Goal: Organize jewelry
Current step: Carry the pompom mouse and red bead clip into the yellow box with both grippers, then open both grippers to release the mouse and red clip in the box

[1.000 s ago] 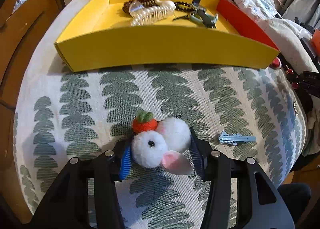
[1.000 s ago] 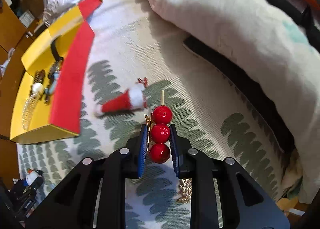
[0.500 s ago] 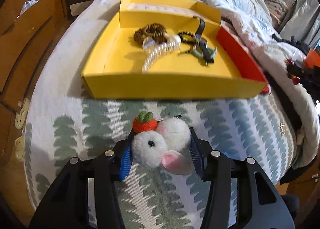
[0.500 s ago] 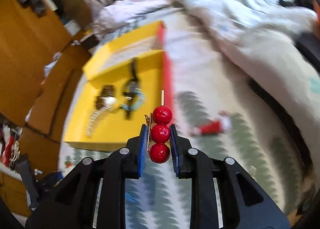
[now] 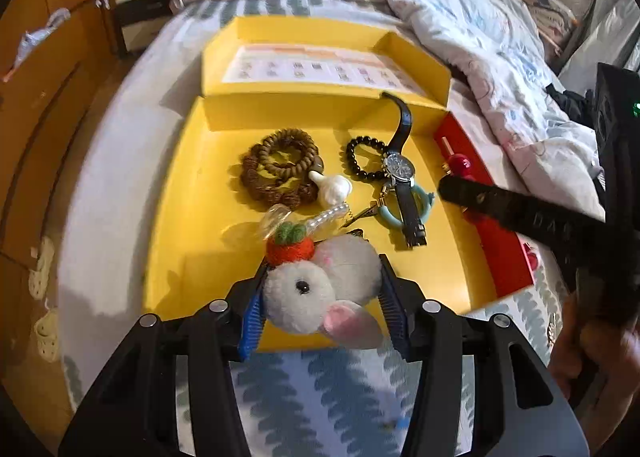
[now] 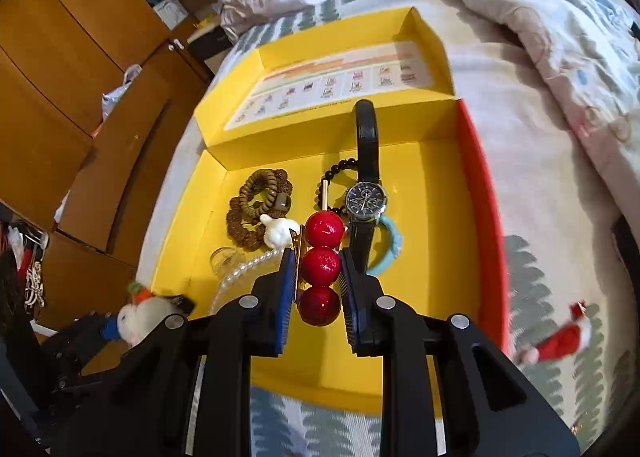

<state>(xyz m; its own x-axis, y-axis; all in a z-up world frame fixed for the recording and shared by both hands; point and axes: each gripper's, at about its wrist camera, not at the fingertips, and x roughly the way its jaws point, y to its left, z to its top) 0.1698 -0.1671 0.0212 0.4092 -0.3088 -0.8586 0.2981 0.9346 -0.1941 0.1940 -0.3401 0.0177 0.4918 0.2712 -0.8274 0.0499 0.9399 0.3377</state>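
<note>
My left gripper (image 5: 320, 297) is shut on a white plush mouse clip (image 5: 320, 293) with an orange felt topper, held over the near edge of the yellow box (image 5: 180, 197). My right gripper (image 6: 318, 277) is shut on a red three-ball hair clip (image 6: 320, 263), held above the box's floor (image 6: 432, 257). In the box lie brown bead bracelets (image 5: 280, 167), a black bead bracelet (image 5: 360, 157), a wristwatch (image 6: 366, 201), a white charm (image 5: 332, 189) and a light-blue ring (image 6: 386, 245). The right gripper also shows in the left wrist view (image 5: 520, 213).
The box sits on a leaf-patterned bedspread (image 5: 320, 397). Its right wall is red (image 6: 484, 217). A red Santa-hat clip (image 6: 560, 337) lies on the bed right of the box. A rumpled duvet (image 6: 540, 17) lies to the right, wooden cabinets (image 6: 80, 57) to the left.
Both grippers have moved with their clips from over the bedspread to over the yellow box. The right one swung left from the Santa-hat clip.
</note>
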